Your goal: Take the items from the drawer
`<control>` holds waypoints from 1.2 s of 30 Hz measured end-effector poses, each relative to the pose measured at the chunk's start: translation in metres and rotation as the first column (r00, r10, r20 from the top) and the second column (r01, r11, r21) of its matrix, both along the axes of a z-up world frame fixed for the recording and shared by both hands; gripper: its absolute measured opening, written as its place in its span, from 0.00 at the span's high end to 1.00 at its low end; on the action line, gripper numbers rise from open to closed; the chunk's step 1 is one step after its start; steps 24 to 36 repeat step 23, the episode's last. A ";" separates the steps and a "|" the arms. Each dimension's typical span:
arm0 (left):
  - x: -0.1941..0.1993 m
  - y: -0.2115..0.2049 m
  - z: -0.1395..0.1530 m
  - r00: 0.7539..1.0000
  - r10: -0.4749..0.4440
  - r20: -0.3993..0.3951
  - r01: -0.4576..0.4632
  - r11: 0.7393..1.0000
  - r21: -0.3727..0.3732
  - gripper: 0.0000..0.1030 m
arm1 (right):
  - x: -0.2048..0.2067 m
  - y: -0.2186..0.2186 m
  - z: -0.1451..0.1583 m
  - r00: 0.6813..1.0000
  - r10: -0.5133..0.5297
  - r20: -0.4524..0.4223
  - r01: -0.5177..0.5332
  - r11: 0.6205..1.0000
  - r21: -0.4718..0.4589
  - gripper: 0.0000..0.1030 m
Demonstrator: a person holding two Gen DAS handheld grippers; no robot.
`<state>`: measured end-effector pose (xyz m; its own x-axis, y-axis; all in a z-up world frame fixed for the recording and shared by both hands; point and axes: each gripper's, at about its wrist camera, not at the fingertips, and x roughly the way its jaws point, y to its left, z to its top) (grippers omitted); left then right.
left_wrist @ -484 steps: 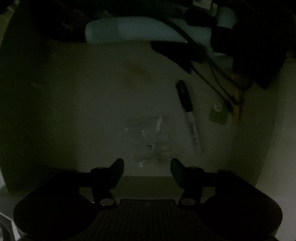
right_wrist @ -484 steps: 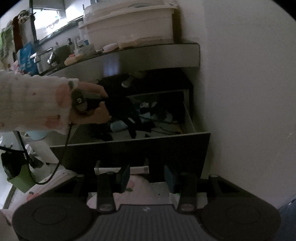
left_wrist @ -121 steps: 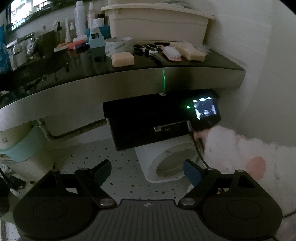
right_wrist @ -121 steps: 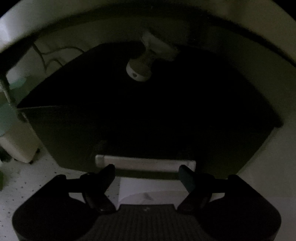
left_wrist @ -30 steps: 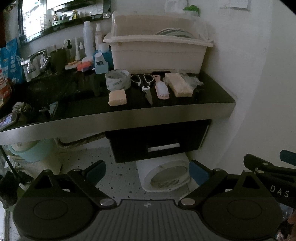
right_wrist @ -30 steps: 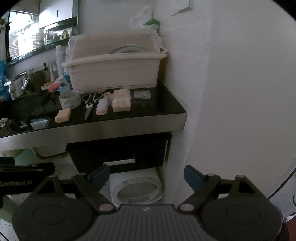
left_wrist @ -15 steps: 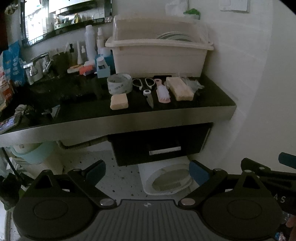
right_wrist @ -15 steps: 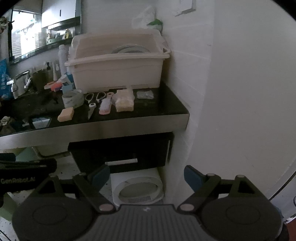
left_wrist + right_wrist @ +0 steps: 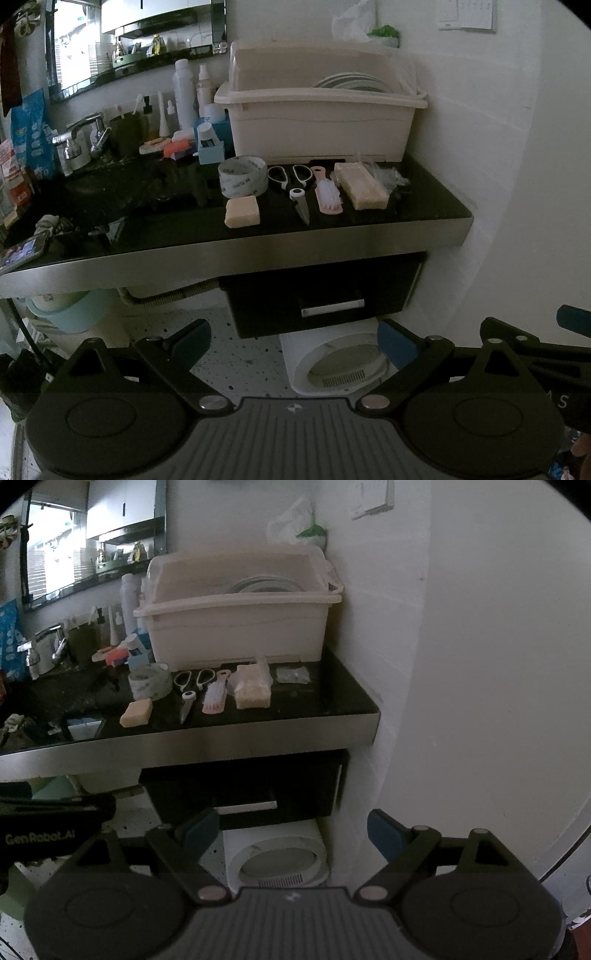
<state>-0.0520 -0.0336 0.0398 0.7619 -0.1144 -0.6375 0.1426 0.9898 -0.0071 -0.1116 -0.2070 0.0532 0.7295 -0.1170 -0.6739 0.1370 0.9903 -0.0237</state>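
Note:
The black drawer (image 9: 321,295) under the counter is shut, its silver handle (image 9: 332,308) facing me; it also shows in the right wrist view (image 9: 243,794). On the black counter (image 9: 424,214) lie a tape roll (image 9: 242,176), a soap bar (image 9: 242,211), scissors (image 9: 291,175), a small knife (image 9: 301,205), a pink brush (image 9: 327,192), a sponge block (image 9: 360,185) and a clear plastic bag (image 9: 293,674). My left gripper (image 9: 293,341) is open and empty, well back from the drawer. My right gripper (image 9: 291,830) is open and empty too.
A beige dish rack (image 9: 317,118) stands at the back of the counter. A sink with faucet (image 9: 79,138) and bottles is at left. A white round appliance (image 9: 340,365) sits on the floor below the drawer. A white wall (image 9: 480,664) closes the right side.
Both grippers have drawn back slightly and risen since a second ago. Four seconds ago the right gripper was at the drawer handle; earlier the drawer stood open.

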 end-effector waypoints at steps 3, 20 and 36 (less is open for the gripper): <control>0.001 0.000 0.000 1.000 0.001 -0.001 -0.001 1.000 0.002 0.05 | 0.000 0.000 0.000 1.000 0.000 0.001 0.000 1.000 -0.003 0.15; 0.000 0.000 0.000 1.000 0.006 -0.011 -0.005 1.000 0.008 0.05 | 0.001 0.001 0.000 1.000 0.005 -0.001 -0.005 1.000 -0.001 0.15; 0.000 0.000 0.000 1.000 0.007 -0.013 -0.007 1.000 0.009 0.05 | 0.000 0.001 0.000 1.000 0.006 -0.001 -0.006 1.000 -0.001 0.15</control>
